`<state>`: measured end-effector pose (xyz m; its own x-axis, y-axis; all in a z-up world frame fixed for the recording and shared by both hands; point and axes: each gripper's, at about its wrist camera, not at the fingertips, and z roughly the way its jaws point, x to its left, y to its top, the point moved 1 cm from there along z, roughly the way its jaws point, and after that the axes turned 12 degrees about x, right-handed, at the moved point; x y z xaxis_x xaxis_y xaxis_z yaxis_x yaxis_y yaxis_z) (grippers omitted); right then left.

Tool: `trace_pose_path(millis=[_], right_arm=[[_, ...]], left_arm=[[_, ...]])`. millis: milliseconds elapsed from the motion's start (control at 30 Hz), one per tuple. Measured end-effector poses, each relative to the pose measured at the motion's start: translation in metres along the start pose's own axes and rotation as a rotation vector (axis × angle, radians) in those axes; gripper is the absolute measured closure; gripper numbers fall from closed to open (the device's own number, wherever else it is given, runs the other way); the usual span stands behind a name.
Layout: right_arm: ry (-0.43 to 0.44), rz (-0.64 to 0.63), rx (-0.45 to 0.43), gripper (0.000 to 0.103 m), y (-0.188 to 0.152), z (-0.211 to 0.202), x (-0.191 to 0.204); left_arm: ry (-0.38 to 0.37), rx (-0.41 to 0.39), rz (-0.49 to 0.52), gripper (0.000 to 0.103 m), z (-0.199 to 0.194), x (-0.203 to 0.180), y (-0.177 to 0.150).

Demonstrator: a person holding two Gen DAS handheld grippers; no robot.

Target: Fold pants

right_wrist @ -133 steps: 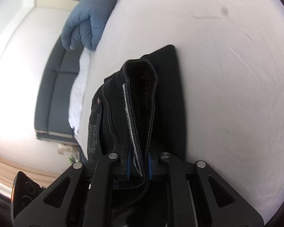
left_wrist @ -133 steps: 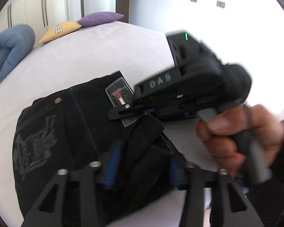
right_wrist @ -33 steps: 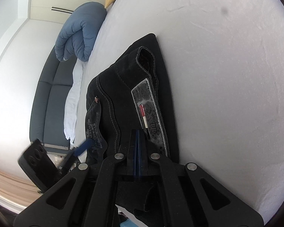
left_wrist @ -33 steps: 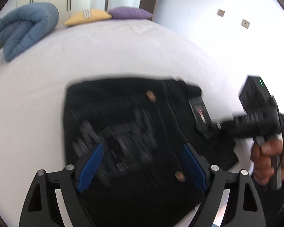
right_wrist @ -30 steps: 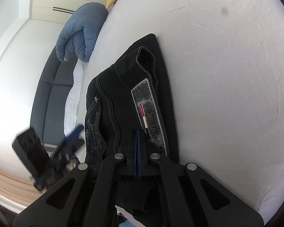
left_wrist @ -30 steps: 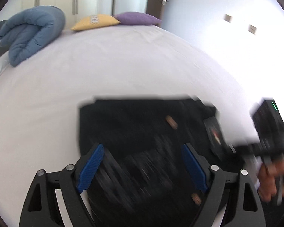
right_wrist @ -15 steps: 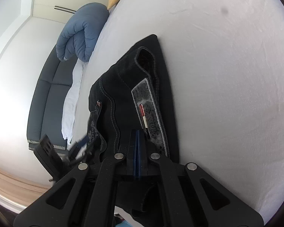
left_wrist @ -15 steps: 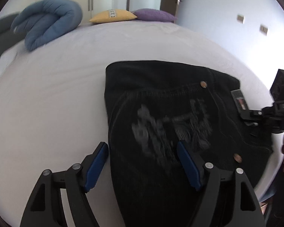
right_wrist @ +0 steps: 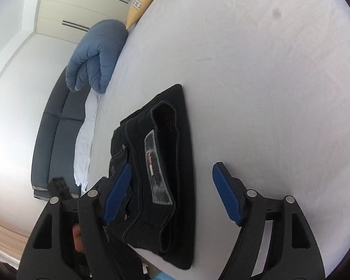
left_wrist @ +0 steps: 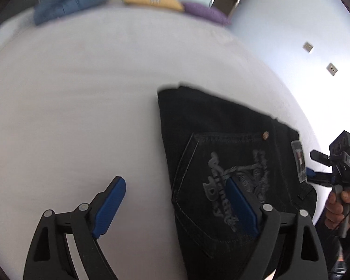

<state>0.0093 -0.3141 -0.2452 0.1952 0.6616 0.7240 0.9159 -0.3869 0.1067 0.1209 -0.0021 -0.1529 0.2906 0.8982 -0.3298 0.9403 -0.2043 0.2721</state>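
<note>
The black pants (left_wrist: pixel 221 128) lie folded into a flat packet on the white bed sheet (left_wrist: pixel 81 93), back pocket with grey embroidery facing up. My left gripper (left_wrist: pixel 175 200) hangs over the packet's left edge, jaws opening. One finger is above the sheet and the other above the pocket, with nothing gripped. In the right wrist view the pants (right_wrist: pixel 184 163) show their waistband and grey label. My right gripper (right_wrist: pixel 172 193) is opening above that end, its pads clear of the cloth. A hand (left_wrist: pixel 338 207) holds the right gripper (left_wrist: pixel 311 163) beside the waistband.
A rolled blue duvet (right_wrist: pixel 98 53), a yellow pillow (right_wrist: pixel 140 2) and a purple pillow (left_wrist: pixel 205 14) sit at the bed's far end. A dark sofa (right_wrist: pixel 56 128) stands beside the bed. The pants lie close to the bed's near edge. White sheet (right_wrist: pixel 256 93) stretches beyond the pants.
My right gripper, shut at the waistband before, has opened wide and lifted off the cloth. My left gripper has slid from over the pocket to the packet's left edge.
</note>
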Motion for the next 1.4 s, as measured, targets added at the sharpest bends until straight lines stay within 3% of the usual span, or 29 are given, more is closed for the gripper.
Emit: trace_pose_path(millis=[100, 167, 267, 300, 433, 533, 767, 933, 1100, 1233, 1400], right_arm=[[-0.024, -0.009, 0.052, 0.04, 0.014, 0.013, 0.004], [-0.058, -0.029, 0.113, 0.061, 0.018, 0.027, 0.011], [-0.09, -0.037, 0.167, 0.074, 0.028, 0.041, 0.011], [-0.083, -0.036, 0.169, 0.076, 0.031, 0.042, 0.011], [-0.12, -0.076, 0.152, 0.086, 0.03, 0.04, 0.02], [-0.139, -0.118, 0.122, 0.089, 0.027, 0.031, 0.034], [-0.119, -0.216, 0.075, 0.089, 0.032, -0.003, 0.076], [-0.1, -0.223, 0.016, 0.089, 0.071, -0.034, 0.083], [-0.125, -0.126, 0.033, 0.089, 0.118, -0.031, 0.047], [-0.2, -0.05, 0.069, 0.082, 0.132, -0.011, -0.004], [-0.128, -0.035, 0.014, 0.077, 0.126, -0.02, -0.028]], left_arm=[[-0.003, 0.019, 0.018, 0.011, 0.009, -0.004, 0.012], [-0.008, 0.042, 0.021, 0.011, 0.012, -0.008, 0.018], [0.006, 0.079, 0.06, 0.035, 0.018, -0.018, 0.025], [-0.007, 0.092, 0.067, 0.05, 0.019, -0.022, 0.026], [0.009, 0.102, 0.052, 0.069, 0.015, -0.031, 0.031], [-0.019, 0.083, 0.025, 0.083, 0.006, -0.03, 0.032], [-0.062, -0.015, 0.001, 0.086, -0.032, -0.03, 0.052], [-0.062, -0.064, 0.03, 0.086, -0.042, -0.043, 0.095], [0.005, -0.007, 0.055, 0.083, 0.0, -0.047, 0.126], [0.043, 0.021, 0.049, 0.071, 0.025, -0.049, 0.135], [0.035, -0.023, 0.046, 0.06, 0.022, -0.041, 0.123]])
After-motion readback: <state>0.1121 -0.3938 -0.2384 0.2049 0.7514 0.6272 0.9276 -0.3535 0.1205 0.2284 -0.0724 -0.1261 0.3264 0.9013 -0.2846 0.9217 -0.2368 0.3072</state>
